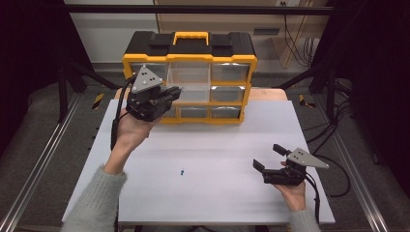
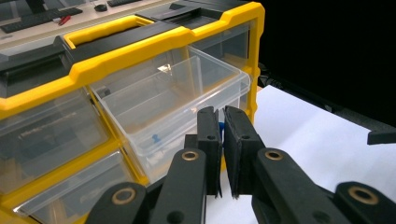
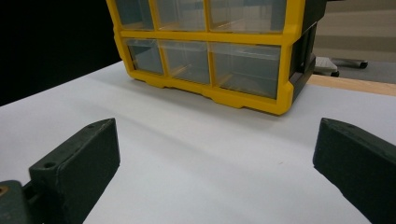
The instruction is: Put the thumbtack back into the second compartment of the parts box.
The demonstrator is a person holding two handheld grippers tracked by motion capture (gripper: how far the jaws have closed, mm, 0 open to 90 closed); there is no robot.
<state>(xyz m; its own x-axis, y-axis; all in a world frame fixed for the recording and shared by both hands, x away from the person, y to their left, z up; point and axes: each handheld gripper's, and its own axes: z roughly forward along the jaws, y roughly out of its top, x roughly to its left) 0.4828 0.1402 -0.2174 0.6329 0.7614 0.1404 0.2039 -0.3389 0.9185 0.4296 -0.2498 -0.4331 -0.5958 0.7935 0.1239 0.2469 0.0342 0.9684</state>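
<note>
A yellow and black organizer [image 1: 189,58] with clear drawers stands at the back of the white table [image 1: 217,140]. Its top middle drawer [image 2: 163,93] is pulled out, and a small blue piece [image 2: 155,138] lies inside. My left gripper [image 2: 222,116] hovers at that drawer's front edge. Its jaws are nearly together, with a small blue piece [image 2: 220,127] showing between them. In the high view the left gripper [image 1: 178,90] is in front of the organizer's left half. My right gripper [image 1: 267,155] rests open low at the front right, with nothing between its jaws. Another small blue piece [image 1: 182,171] lies on the table.
In the right gripper view the organizer [image 3: 205,37] stands ahead across bare white table, its lower drawers closed. A wooden strip shows behind the table's right rear. Dark frame posts and cables flank the table on both sides.
</note>
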